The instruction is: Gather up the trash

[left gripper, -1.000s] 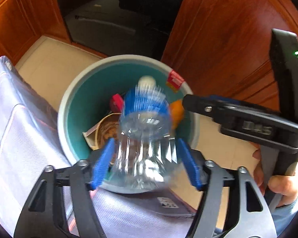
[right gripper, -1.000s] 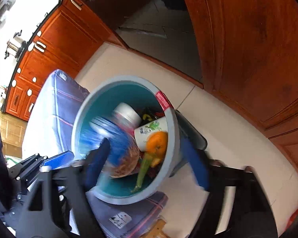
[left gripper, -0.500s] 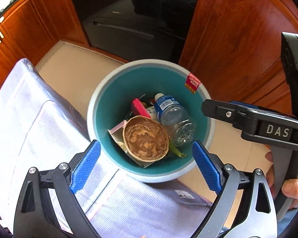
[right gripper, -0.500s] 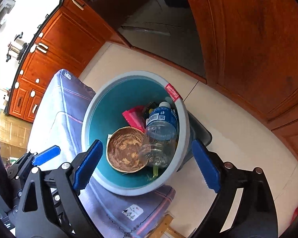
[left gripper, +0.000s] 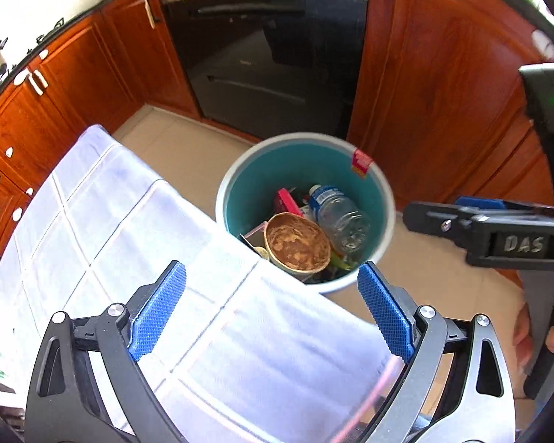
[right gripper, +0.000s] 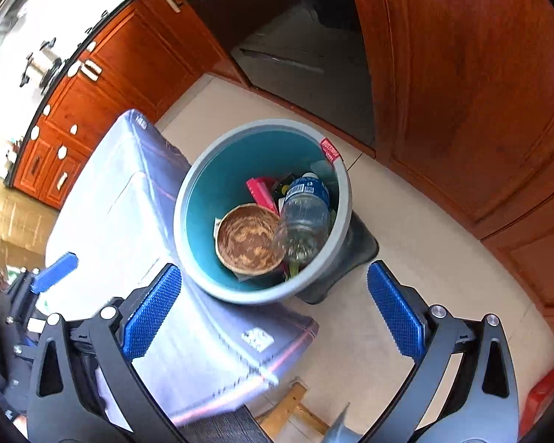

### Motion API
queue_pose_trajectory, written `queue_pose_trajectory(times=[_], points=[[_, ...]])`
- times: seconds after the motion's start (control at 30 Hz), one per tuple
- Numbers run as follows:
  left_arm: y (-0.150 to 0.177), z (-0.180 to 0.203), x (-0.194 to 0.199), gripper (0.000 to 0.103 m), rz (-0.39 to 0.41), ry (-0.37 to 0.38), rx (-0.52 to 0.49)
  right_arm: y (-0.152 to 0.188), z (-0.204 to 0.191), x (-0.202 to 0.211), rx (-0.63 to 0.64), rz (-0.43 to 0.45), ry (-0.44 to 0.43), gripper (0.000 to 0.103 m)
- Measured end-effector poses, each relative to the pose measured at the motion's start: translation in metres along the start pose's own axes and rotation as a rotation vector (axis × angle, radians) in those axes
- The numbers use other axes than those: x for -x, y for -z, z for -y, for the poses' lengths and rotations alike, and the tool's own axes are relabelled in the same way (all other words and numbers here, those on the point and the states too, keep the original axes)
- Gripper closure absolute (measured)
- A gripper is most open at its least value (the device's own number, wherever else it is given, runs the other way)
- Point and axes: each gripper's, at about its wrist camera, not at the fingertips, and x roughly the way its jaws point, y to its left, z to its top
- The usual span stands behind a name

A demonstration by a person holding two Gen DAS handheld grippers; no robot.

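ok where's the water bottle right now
The water bottle lies inside the teal bin, on the right side in both wrist views, cap toward the far rim, beside the brown paper bowl.

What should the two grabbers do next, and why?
Probably swing away from the bin to look for more trash: the bottle and bowl already lie inside, and the left gripper and right gripper, jaws just opened, hold nothing.
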Motion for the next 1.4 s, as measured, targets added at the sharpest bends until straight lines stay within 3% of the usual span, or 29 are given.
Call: queue_pose_trajectory(times=[0.13,0.23,0.43,0.6,0.67,1.0,1.4], points=[[0.016,-0.006,0.033,0.005,0.057,0.029,0.021,0.021,-0.020,0.026,0.091,0.044,0.071,0.006],[0.029,-0.010,0.055,0.004,0.089,0.042,0.033,0.036,-0.032,0.041,0.120,0.051,0.078,0.006],[0.057,-0.018,0.082,0.004,0.149,0.005,0.088,0.060,-0.051,0.064,0.164,0.077,0.166,0.006],[0.073,-0.016,0.098,0.004,0.180,-0.169,0.122,0.071,-0.058,0.076,0.187,0.094,0.243,0.006],[0.078,-0.015,0.102,0.004,0.193,-0.188,0.137,0.075,-0.061,0.079,0.201,0.104,0.258,0.006],[0.085,-0.029,0.085,0.004,0.098,-0.095,0.183,0.084,-0.067,0.071,0.259,0.089,0.301,0.006],[0.096,-0.027,0.034,0.004,-0.012,-0.101,0.190,0.090,-0.061,0.036,0.263,0.017,0.352,0.006]])
